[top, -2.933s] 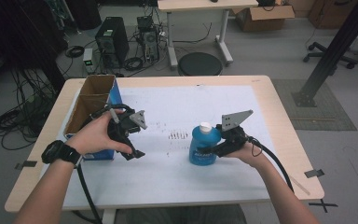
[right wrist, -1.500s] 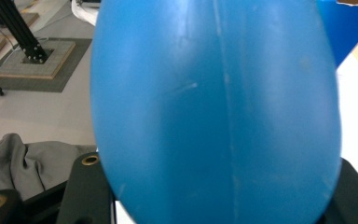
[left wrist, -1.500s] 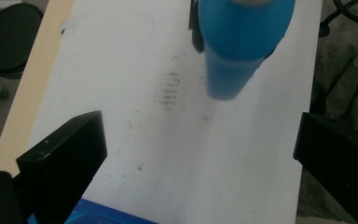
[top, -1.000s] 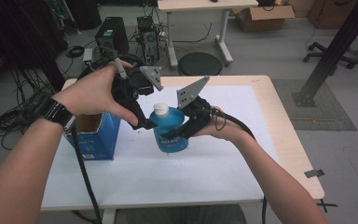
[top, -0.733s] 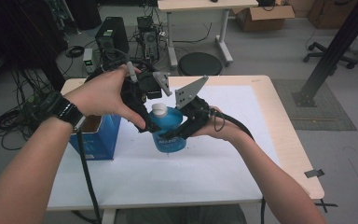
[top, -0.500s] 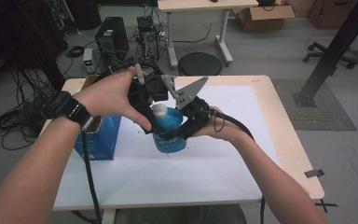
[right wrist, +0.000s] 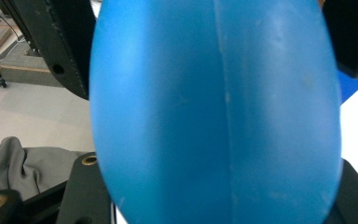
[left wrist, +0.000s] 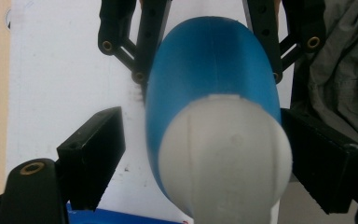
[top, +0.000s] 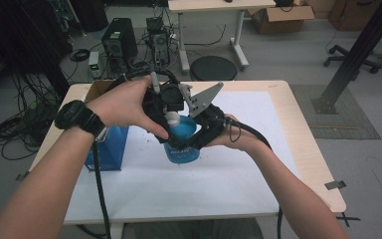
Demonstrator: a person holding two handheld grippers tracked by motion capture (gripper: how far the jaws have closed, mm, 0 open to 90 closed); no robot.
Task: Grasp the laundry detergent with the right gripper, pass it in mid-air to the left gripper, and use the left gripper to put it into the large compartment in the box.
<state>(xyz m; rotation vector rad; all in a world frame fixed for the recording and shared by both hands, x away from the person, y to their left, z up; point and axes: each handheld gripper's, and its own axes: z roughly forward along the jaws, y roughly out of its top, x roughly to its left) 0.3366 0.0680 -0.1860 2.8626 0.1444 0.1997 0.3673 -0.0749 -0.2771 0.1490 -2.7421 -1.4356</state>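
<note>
- Nearest me, the person's forearms come in over the white-covered table [top: 219,184], a black watch [top: 77,117] on the left wrist.
- The right gripper [top: 206,132] is clenched on the body of a blue bottle [top: 181,142], holding it lifted off the table, roughly over the middle of the white sheet. In the right gripper view the blue body [right wrist: 214,112] sits pinched between the two black jaws.
- The left gripper [top: 166,107] comes down over the bottle's white cap [top: 171,119]. In the left gripper view its jaws stand apart on either side of the cap [left wrist: 223,158]: one looks close against it, the other shows a clear gap, so I'd call it released, not yet gripping.
- My reading: the bottle is picked up and steadied, and the cap is lined up; closing on the cap and twisting it off is what remains. The cap looks fully seated.
- Just behind and to the left stands an open blue carton [top: 109,144] at the sheet's edge.
- Beyond the table: a round black stool [top: 214,67], computer towers [top: 117,42] and cables on the floor.
</note>
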